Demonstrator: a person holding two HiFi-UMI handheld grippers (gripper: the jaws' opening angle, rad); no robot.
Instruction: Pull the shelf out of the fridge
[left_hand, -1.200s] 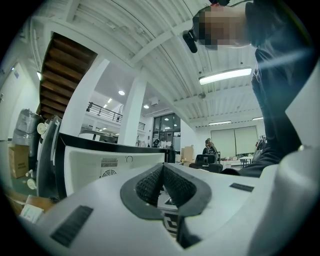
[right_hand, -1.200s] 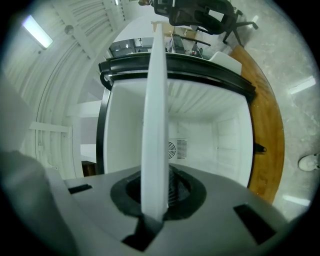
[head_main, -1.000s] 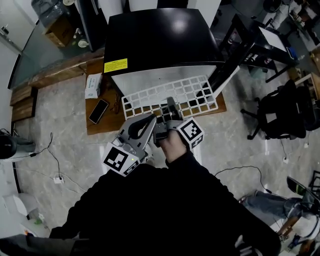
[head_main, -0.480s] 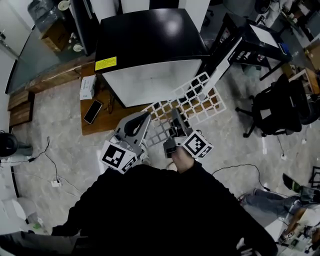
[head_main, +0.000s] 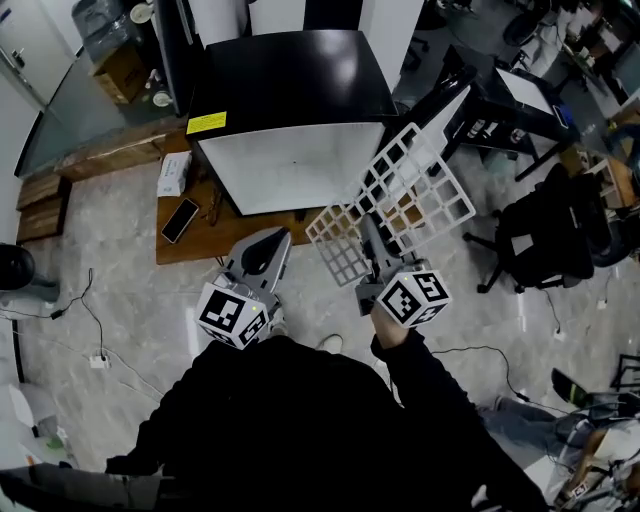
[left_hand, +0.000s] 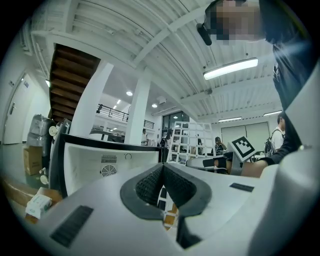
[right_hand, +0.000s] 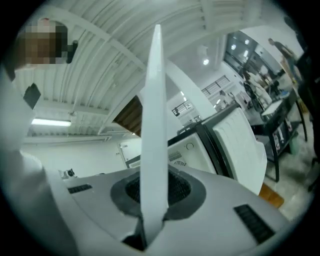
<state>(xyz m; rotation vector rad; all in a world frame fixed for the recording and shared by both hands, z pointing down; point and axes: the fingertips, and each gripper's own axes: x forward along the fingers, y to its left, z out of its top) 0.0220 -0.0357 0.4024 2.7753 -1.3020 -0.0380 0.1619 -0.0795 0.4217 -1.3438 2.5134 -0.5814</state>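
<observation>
The white grid shelf (head_main: 398, 200) is out of the small black fridge (head_main: 285, 90) and hangs tilted in the air to the fridge's right front. My right gripper (head_main: 372, 238) is shut on the shelf's near edge; in the right gripper view the shelf (right_hand: 154, 130) stands edge-on between the dark pads. My left gripper (head_main: 262, 250) is held in front of the fridge with its pads (left_hand: 172, 185) closed together on nothing. The fridge's white interior (left_hand: 95, 165) faces the left gripper, and the shelf (left_hand: 192, 142) shows beyond it. The fridge door (head_main: 452, 105) stands swung open to the right.
The fridge stands on a low wooden platform (head_main: 190, 235) with a phone (head_main: 179, 219) and a small box (head_main: 174, 172) on it. A black desk (head_main: 520, 105) and an office chair (head_main: 540, 235) are at the right. Cables (head_main: 75, 305) lie on the marble floor at the left.
The shelf went from lying flat, partly inside the fridge, to fully out, tipped up and swung to the right with my right gripper. The left gripper stayed in front of the fridge.
</observation>
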